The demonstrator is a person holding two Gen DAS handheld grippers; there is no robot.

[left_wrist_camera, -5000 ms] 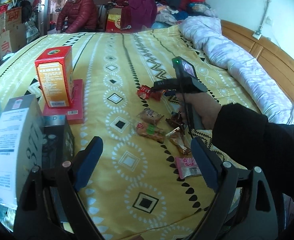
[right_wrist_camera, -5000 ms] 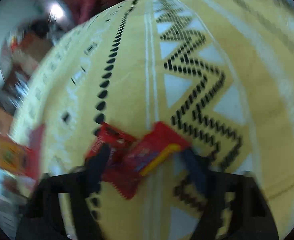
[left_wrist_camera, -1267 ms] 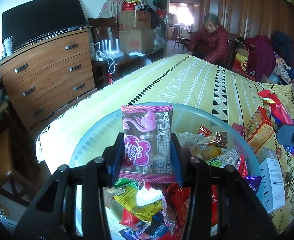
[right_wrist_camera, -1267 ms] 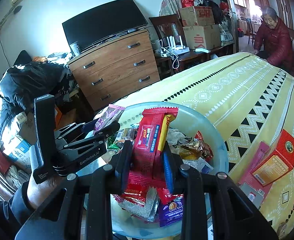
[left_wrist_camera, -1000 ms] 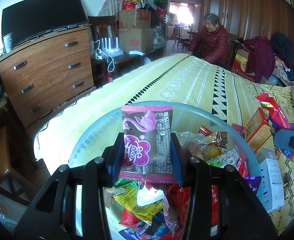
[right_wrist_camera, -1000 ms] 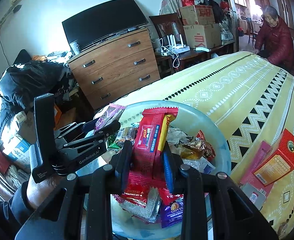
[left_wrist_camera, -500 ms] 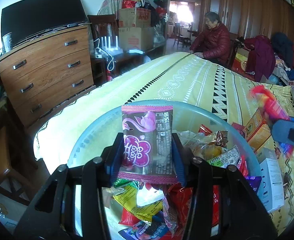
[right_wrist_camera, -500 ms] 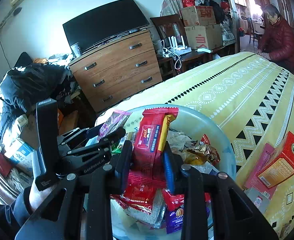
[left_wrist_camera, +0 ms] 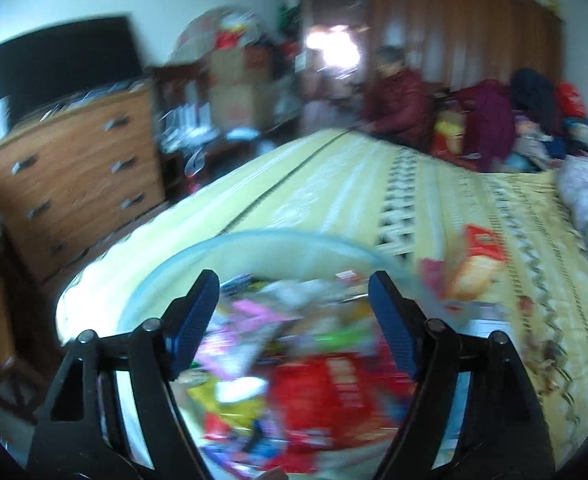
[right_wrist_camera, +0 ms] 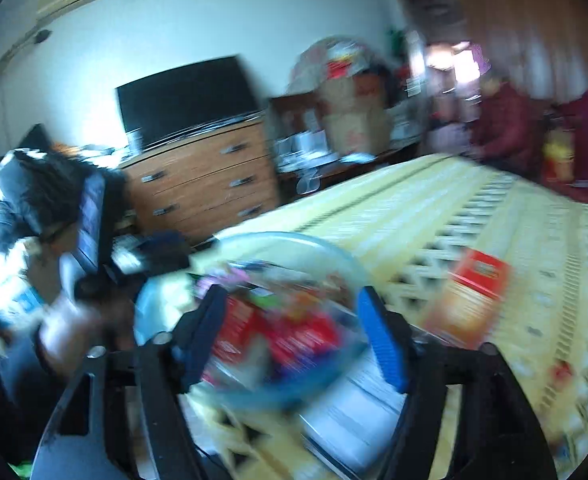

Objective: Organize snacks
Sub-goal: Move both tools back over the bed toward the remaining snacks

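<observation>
Both views are motion-blurred. A pale blue basin [left_wrist_camera: 277, 240] full of snack packets stands on the yellow bedspread; it also shows in the right wrist view [right_wrist_camera: 334, 252]. My left gripper [left_wrist_camera: 294, 320] is open and empty above the basin, with the pink packet [left_wrist_camera: 249, 316] lying among the snacks below. My right gripper [right_wrist_camera: 294, 324] is open and empty over the basin, with red packets [right_wrist_camera: 285, 336] lying under it. The left gripper [right_wrist_camera: 133, 256] and hand show at the left of the right wrist view.
A red and orange box [left_wrist_camera: 478, 260] and a white box [right_wrist_camera: 358, 416] sit on the bed [left_wrist_camera: 334, 184] right of the basin. A wooden dresser [left_wrist_camera: 73, 176] with a TV stands to the left. A person in a red jacket [left_wrist_camera: 398, 108] sits beyond the bed.
Both grippers have opened and let go of their packets, which now lie in the basin. Both cameras are moving fast, the right one pulling back and to the right.
</observation>
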